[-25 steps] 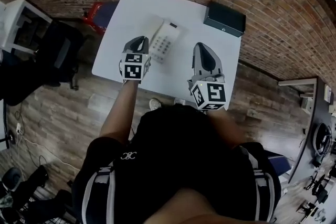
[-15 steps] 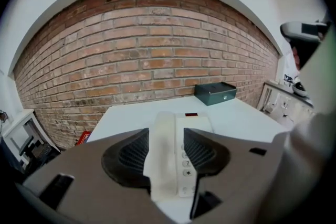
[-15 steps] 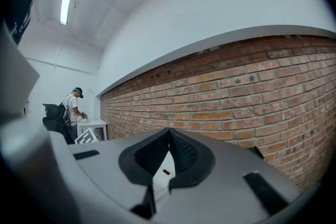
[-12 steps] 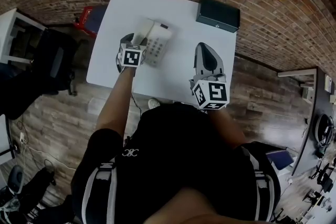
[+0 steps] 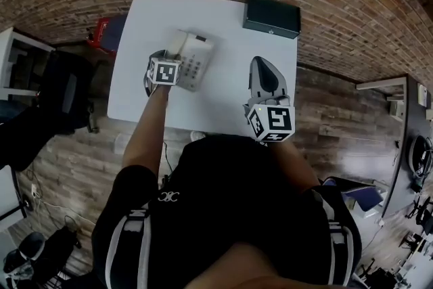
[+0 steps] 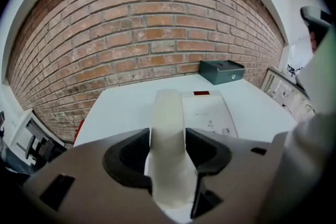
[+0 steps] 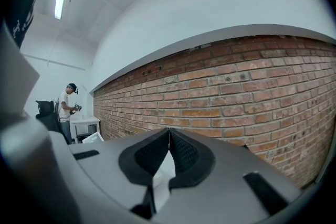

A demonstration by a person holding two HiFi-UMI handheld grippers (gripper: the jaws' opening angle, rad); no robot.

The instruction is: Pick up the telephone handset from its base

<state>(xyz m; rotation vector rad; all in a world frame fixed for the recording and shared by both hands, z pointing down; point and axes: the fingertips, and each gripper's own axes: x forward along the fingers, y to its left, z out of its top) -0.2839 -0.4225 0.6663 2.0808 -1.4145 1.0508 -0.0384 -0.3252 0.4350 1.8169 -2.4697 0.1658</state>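
A white telephone base (image 5: 196,63) lies on the white table (image 5: 223,24), its handset (image 5: 175,45) resting along its left side. My left gripper (image 5: 164,56) has come down over the near end of the handset. In the left gripper view the handset (image 6: 168,123) runs straight between the two black pads, and the base (image 6: 209,115) shows to its right. The left gripper (image 6: 168,153) jaws are opening, astride the handset without clamping it. My right gripper (image 5: 263,64) hovers over the table's right part, and in its own view the right gripper (image 7: 169,134) is shut on nothing.
A dark metal box (image 5: 272,15) sits at the table's far right corner, against the brick wall (image 6: 157,23). A red object (image 5: 101,34) and a black chair (image 5: 64,88) stand left of the table. A person (image 7: 65,105) stands far off at a desk.
My left gripper has moved forward and down from beside the phone onto the handset's near end. The right gripper has shifted slightly.
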